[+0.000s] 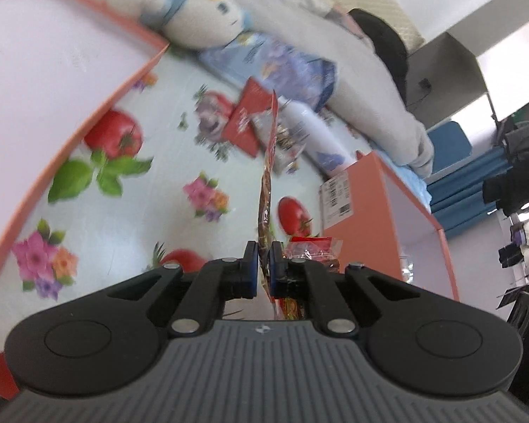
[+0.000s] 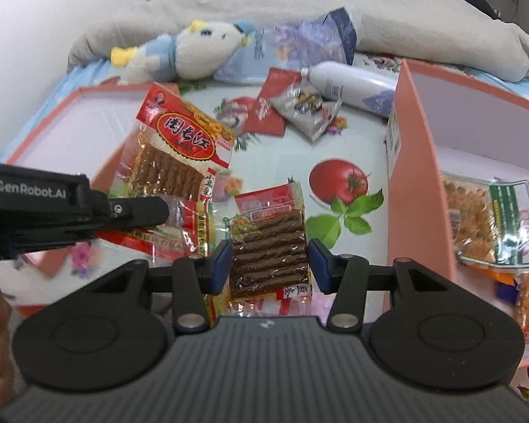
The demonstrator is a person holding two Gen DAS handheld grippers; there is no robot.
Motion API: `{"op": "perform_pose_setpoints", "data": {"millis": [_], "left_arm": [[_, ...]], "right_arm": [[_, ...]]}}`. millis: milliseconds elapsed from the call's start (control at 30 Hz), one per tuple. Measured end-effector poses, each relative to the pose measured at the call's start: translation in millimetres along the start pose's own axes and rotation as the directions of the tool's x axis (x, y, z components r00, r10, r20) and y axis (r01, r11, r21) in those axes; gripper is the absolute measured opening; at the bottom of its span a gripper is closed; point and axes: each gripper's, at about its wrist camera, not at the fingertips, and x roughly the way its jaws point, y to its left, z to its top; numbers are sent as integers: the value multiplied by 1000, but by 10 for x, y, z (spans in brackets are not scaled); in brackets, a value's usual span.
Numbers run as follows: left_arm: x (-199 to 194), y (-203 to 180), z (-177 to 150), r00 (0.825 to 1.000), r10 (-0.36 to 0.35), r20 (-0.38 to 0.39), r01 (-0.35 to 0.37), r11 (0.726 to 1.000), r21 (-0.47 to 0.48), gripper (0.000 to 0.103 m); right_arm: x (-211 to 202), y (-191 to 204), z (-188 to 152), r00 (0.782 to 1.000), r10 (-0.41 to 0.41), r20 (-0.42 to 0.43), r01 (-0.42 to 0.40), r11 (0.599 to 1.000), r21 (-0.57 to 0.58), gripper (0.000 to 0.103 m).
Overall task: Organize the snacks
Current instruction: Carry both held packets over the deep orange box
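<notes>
Left gripper (image 1: 263, 264): we see its jaws clenched on a flat snack packet (image 1: 266, 183), edge-on, sticking straight out past the tips. In the right wrist view the same left gripper (image 2: 165, 211) comes in from the left edge, pinching that packet (image 2: 180, 148) by its lower end; red label with big characters, brown strips inside.

Right gripper (image 2: 269, 264): jaws stand about half apart around a second packet of dark brown strips (image 2: 269, 246). The pads sit at or just beside its two side edges; we cannot tell if they press or if the packet lies on the cloth below.

Just under the left jaws, more wrapped snacks (image 2: 190, 232) in red and yellow. Beyond the right jaws, a tomato print on the flowered tablecloth (image 2: 338, 179). Further out: a red packet (image 2: 271, 105), a small silver packet (image 2: 310, 109), a white bottle (image 2: 349, 84) lying on its side, a blue bag (image 2: 310, 46), a plush toy (image 2: 194, 53).

Right of the right jaws, a pink box (image 2: 416, 162) holding bagged snacks (image 2: 486, 222). Left of them, a pink tray (image 2: 74, 130).
</notes>
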Motion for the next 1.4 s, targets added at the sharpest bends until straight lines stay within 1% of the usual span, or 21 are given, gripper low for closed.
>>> {"op": "perform_pose_setpoints", "data": {"millis": [200,467,667,933,1033,1133,1333,1367,1400], "left_arm": [[-148,-244,137,999,-25,37,23,999,46,7],[-198,-615,298,997,-53,62,47,994,95,7],[-268,-1003,415,992,-90,85,76,984,160,7],[-313,-1614,483,981,-153,119,123,965,231,7],[-262,-1838,450,978,-177,113,143,956,255,7],[-144,-2028,401,978,-191,89,161,950,268,7],[286,-2367,206,985,-175,12,161,929,332,7],[379,-2414,157,986,-167,-2,157,925,345,7],[460,-2458,103,988,-154,-17,150,921,360,7]], "right_arm": [[-278,-52,170,998,-5,68,6,1000,-7,50],[-486,-229,381,993,-17,119,18,1000,-4,50],[-710,-414,541,984,-33,178,32,999,4,50],[-1091,-734,714,961,-60,269,59,998,14,50],[-1202,-885,721,953,-88,290,84,996,26,50],[-1295,-1044,681,946,-117,303,111,993,37,50],[-1277,-1424,539,945,-167,280,145,985,97,50],[-1253,-1491,504,945,-176,274,152,983,106,46],[-1220,-1568,462,945,-197,260,172,978,117,37]]}}
